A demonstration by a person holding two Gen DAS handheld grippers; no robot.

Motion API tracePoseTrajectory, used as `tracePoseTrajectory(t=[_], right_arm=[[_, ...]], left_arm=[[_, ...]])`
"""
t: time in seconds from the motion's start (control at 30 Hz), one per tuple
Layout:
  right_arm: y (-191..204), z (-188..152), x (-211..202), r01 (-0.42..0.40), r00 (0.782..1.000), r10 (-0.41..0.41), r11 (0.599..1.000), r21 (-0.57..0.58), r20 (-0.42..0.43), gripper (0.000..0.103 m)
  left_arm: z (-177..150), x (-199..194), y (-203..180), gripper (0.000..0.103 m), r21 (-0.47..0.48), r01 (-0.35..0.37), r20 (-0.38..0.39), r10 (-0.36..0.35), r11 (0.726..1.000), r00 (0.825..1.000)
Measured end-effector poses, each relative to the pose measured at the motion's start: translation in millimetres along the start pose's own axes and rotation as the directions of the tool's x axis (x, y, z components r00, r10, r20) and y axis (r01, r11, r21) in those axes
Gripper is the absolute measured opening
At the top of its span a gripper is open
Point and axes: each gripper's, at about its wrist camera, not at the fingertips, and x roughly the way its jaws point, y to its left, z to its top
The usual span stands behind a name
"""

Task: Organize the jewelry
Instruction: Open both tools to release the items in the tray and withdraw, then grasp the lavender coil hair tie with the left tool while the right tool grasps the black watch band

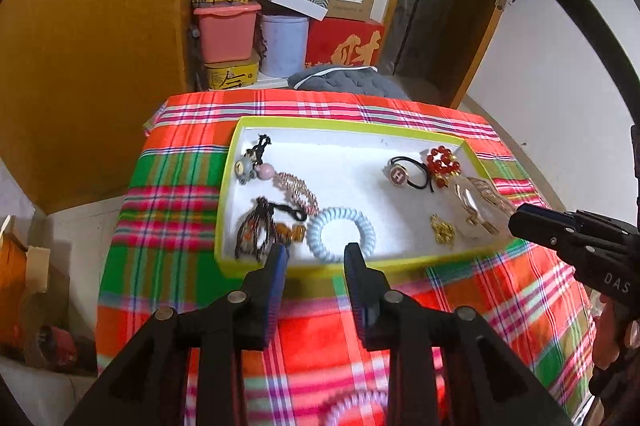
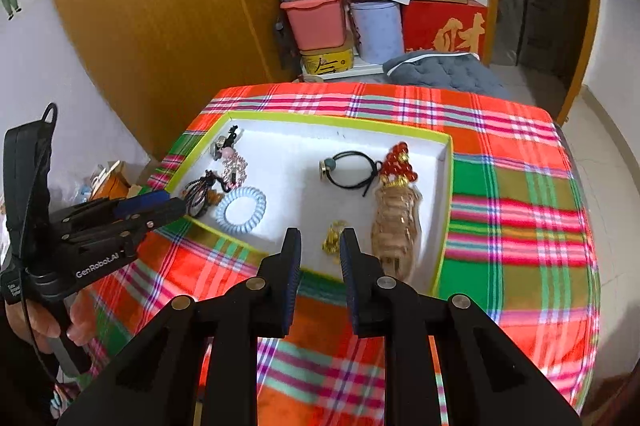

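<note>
Left wrist view: the left tongs (image 1: pixel 316 254) hang over the near rim of the shallow tray (image 1: pixel 360 125), which sits on the plaid-covered bench (image 1: pixel 460 290); their pads stand a little apart with nothing between them, and the light blue spiral hair tie (image 1: pixel 341 235) lies just beyond the tips, flat in the tray's near left part. Beside it to the left are a dark beaded tassel piece (image 1: pixel 256 230) and, farther back, a charm with a pink bead (image 1: pixel 256 170). At the bottom edge of this view a pale lilac spiral tie (image 1: pixel 352 410) lies on the cloth outside the tray, below and behind the left tongs, mostly hidden by them. In the right wrist view the right tongs (image 2: pixel 320 246) are likewise slightly parted and empty, poised at the tray's near rim with a small gold trinket (image 2: pixel 334 236) just ahead of the tips and a long clear hair clip (image 2: pixel 396 226) just to its right, its long axis running away from the camera. A black hair elastic (image 2: pixel 352 168) and a red bead cluster (image 2: pixel 398 162) lie farther back. I judge the lilac tie the remaining stray; the left hand looks nearer to it and would need to draw back toward the bench's near edge.
</note>
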Motion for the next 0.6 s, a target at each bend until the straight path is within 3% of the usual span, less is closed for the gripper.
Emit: tracePoseTrajectory(t=[0.6], right_arm=[[17.7,-49.2,-52.1,0.005,1.000,-0.005,1.000,0.005,0.021,0.022]], left_arm=[[-56.3,-65.7,-10.1,0.030,-0.011,-0.013,0.023,0.013,1.000,1.000]])
